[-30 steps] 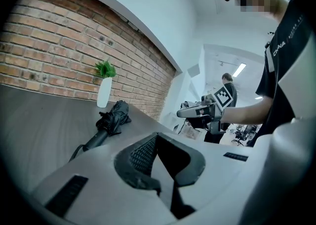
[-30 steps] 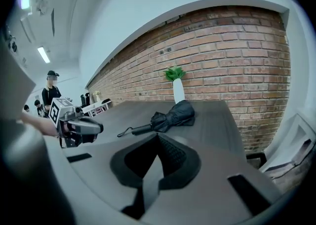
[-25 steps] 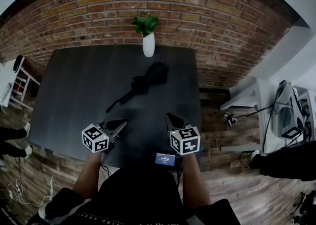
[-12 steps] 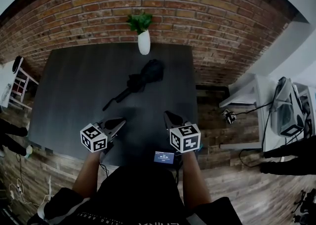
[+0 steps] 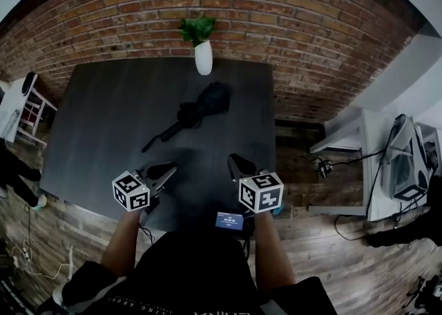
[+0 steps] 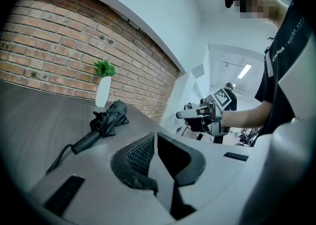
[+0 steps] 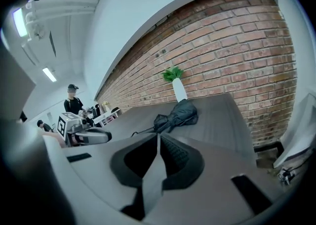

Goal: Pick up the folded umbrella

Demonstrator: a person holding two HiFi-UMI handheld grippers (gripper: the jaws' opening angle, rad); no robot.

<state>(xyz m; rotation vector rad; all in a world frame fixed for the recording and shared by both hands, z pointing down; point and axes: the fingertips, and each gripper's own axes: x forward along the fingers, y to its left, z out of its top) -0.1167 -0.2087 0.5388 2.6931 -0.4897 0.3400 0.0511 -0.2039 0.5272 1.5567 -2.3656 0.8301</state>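
A black folded umbrella (image 5: 195, 109) lies slantwise on the dark table (image 5: 103, 120), its handle and wrist strap toward the near left, its bunched canopy toward the far right. It also shows in the left gripper view as the umbrella (image 6: 107, 118) and in the right gripper view as the umbrella (image 7: 177, 114). My left gripper (image 5: 164, 170) hovers over the table's near edge, shut and empty. My right gripper (image 5: 236, 164) is beside it, also shut and empty. Both sit well short of the umbrella.
A white vase with a green plant (image 5: 202, 54) stands at the table's far edge against the brick wall (image 5: 276, 23). White shelving and a machine (image 5: 407, 161) are on the right. A stool (image 5: 24, 103) stands at the left. Another person (image 7: 74, 101) stands far off.
The head view has shifted slightly, so the table and umbrella sit a little higher in the picture. Both grippers stay shut near the table's front edge.
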